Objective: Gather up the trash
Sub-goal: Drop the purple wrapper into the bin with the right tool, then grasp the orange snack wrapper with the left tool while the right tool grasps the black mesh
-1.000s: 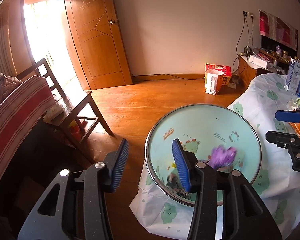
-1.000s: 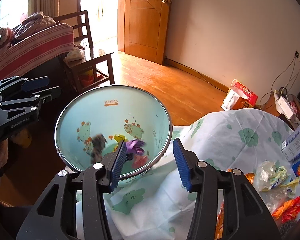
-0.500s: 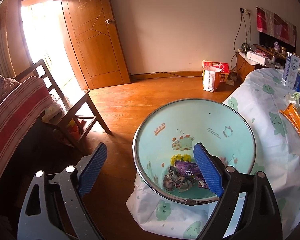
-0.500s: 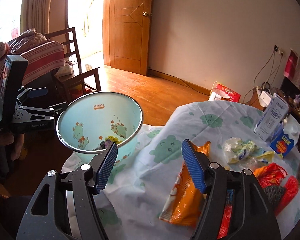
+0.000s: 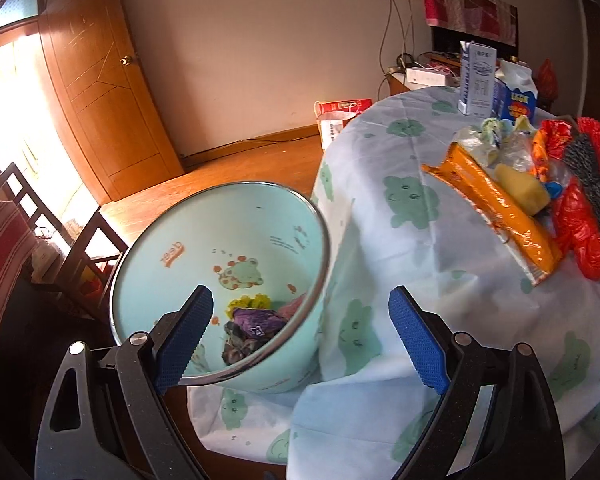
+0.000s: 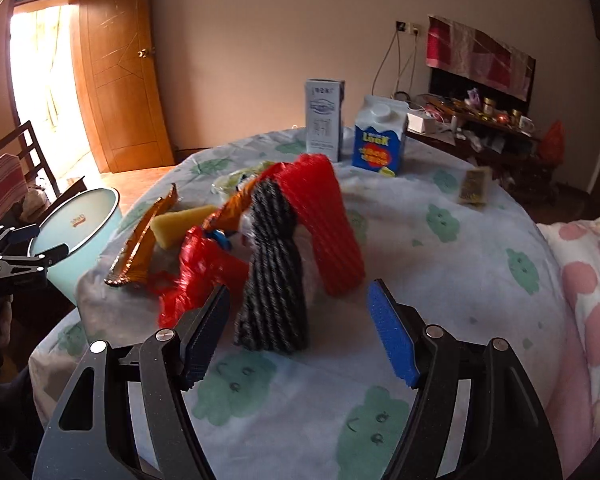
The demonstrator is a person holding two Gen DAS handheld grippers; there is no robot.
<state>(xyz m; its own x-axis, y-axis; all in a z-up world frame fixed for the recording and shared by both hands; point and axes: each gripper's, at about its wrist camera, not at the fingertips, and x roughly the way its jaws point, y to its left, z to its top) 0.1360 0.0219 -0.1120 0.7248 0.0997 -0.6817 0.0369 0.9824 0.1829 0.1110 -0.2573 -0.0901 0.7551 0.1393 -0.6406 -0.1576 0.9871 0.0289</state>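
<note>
Trash in the bin: the pale green bin (image 5: 220,280) now holds a purple wrapper (image 5: 256,320), a yellow scrap and a darker crumpled piece at its bottom; a second ago the purple piece was in mid-fall, so that drop is done.
Trash left: a heap lies on the table (image 6: 440,280): the black ribbed mesh sleeve (image 6: 274,280), the red mesh sleeve (image 6: 324,220), a red plastic bag (image 6: 198,272), an orange wrapper (image 5: 496,216) and a yellow sponge (image 6: 180,220).
What that means: you have many pieces yet to gather; the task looks to be at an early stage.
Right hand-held gripper (image 6: 298,336): you have swung it away from the bin to the heap; its jaws are opening, empty, tilted down, with the black sleeve just ahead between them.
Left hand-held gripper (image 5: 300,340): its jaws stand wide and hold nothing; it has turned from the bin toward the table and now points down across the bin's rim and the tablecloth's edge.
Bin's place: it stands beside the table's edge, well apart from the heap.
</note>
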